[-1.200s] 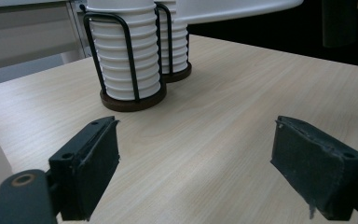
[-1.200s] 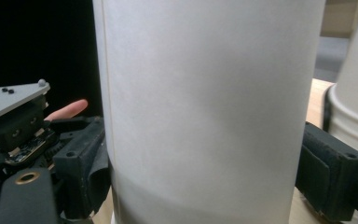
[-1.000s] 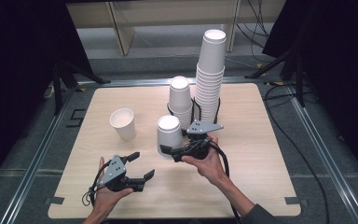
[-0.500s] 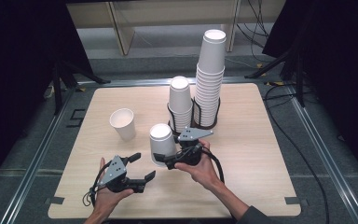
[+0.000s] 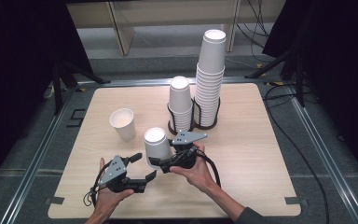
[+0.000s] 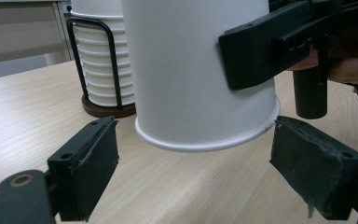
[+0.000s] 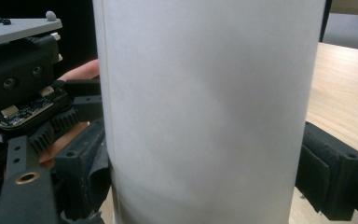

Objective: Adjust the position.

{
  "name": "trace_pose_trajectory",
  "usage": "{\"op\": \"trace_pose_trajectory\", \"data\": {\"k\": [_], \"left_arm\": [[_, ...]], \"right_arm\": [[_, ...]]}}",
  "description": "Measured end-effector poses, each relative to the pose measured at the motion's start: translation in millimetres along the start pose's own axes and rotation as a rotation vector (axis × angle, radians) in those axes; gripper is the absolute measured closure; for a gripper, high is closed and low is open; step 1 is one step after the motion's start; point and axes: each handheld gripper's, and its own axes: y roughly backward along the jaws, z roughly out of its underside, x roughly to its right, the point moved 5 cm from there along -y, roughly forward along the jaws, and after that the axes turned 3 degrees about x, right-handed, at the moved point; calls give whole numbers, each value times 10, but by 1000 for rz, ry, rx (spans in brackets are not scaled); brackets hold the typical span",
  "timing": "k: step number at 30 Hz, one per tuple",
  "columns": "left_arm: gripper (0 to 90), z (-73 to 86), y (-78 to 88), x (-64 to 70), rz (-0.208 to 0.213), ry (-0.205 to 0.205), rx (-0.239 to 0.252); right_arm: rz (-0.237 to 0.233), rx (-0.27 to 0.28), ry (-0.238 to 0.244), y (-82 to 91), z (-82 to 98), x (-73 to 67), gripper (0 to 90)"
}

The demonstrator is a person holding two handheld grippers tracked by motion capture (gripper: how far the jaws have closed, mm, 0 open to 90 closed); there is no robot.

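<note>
**Figure. Inverted paper cup held over the table between two hand-held grippers.**

The right gripper, in the person's right hand, is clenched on a white paper cup. Its two black jaws press on opposite sides of the cup wall, as the right gripper view shows. The cup is held upside down, with its closed base upward and its rolled rim downward. In the left gripper view the rim hangs just above the wooden table without touching it. The cup sits near the front middle of the table, in front of the stacks. Its wall is plain white.

The left gripper, in the left hand, is released. Its padded jaws stand wide apart, low over the table, just beside the held cup on the person's side. In the left gripper view the cup's rim lies above and between the two pads, and neither pad touches it.

Farther back stand two stacks of inverted white cups, a short stack and a tall stack, side by side. Each is kept in a black wire holder with a round brown base. A single cup stands mouth up on the table, to the left of the stacks and well apart from the held cup.
</note>
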Motion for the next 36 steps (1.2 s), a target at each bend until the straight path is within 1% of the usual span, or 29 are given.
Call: {"op": "trace_pose_trajectory", "data": {"k": [2, 3, 6, 7, 8, 10, 11, 12, 14, 15, 16, 17, 18, 19, 20, 21, 22, 24, 25, 26, 27, 28, 29, 30, 31, 32, 33, 34, 36], "left_arm": [[144, -3, -8, 5, 1, 10, 5], [141, -6, -6, 8, 3, 17, 7], [135, -4, -12, 25, 18, 28, 8], [135, -5, -19, 32, 22, 32, 14], [134, -3, -22, 39, 23, 39, 12], [103, 0, -29, 38, 15, 49, 2], [85, 0, -33, 36, 17, 55, 4], [68, 0, -35, 34, 20, 61, 4], [42, 2, -39, 35, 21, 80, 6], [32, 2, -38, 34, 24, 89, 6], [21, -1, -40, 32, 25, 93, 10], [11, -1, -39, 30, 26, 96, 10], [2, -1, -45, 35, 28, 107, 18], [0, -1, -55, 35, 36, 107, 27], [0, -1, -60, 39, 42, 106, 29], [0, 0, -60, 40, 44, 99, 24], [3, 0, -62, 43, 44, 101, 26], [9, -3, -62, 50, 52, 105, 31], [15, -3, -53, 51, 49, 98, 24], [16, -2, -41, 54, 38, 98, 10], [19, -4, -42, 56, 36, 92, 12], [24, -11, -43, 62, 34, 86, 17], [34, -14, -36, 60, 35, 71, 9], [40, -19, -34, 63, 38, 63, 11], [46, -26, -30, 70, 41, 62, 16], [66, -29, -24, 72, 41, 55, 11], [71, -33, -26, 77, 42, 58, 18], [76, -35, -26, 74, 45, 46, 20], [86, -40, -26, 80, 49, 36, 21]], "right_arm": [[-1, 3, 0, -11, 6, -7, 161], [-11, 6, -6, -19, 11, -22, 161], [-6, 3, 9, -36, 21, -58, 161], [-5, 3, 20, -48, 22, -64, 162], [-18, 12, 8, -62, 23, -88, 162], [-20, 13, 13, -82, 30, -114, 162], [-24, 13, 14, -89, 34, -128, 162], [-25, 23, 14, -105, 35, -147, 162], [-37, 20, 17, -125, 43, -188, 163], [-56, 25, 8, -139, 46, -216, 163], [-56, 32, 17, -148, 46, -228, 163], [-64, 23, 11, -151, 52, -253, 162], [-69, 32, 7, -163, 54, -270, 163], [-80, 35, 5, -172, 57, -285, 163], [-97, 34, -13, -180, 62, -307, 162], [-82, 30, 1, -179, 64, -309, 162], [-101, 38, -5, -194, 66, -329, 162], [-112, 24, -29, -189, 72, -359, 162], [-92, 29, 10, -187, 65, -339, 162], [-99, 38, 12, -194, 62, -342, 161], [-91, 26, 14, -184, 64, -336, 160], [-97, 27, 5, -184, 65, -339, 159], [-112, 31, -13, -189, 67, -352, 158], [-113, 13, -30, -178, 74, -360, 156], [-117, 21, -29, -181, 72, -359, 153], [-120, 32, -11, -191, 69, -344, 148], [-121, 32, -14, -187, 69, -347, 144], [-107, 43, 6, -182, 57, -333, 140], [-111, 38, 2, -174, 52, -337, 134]]}}
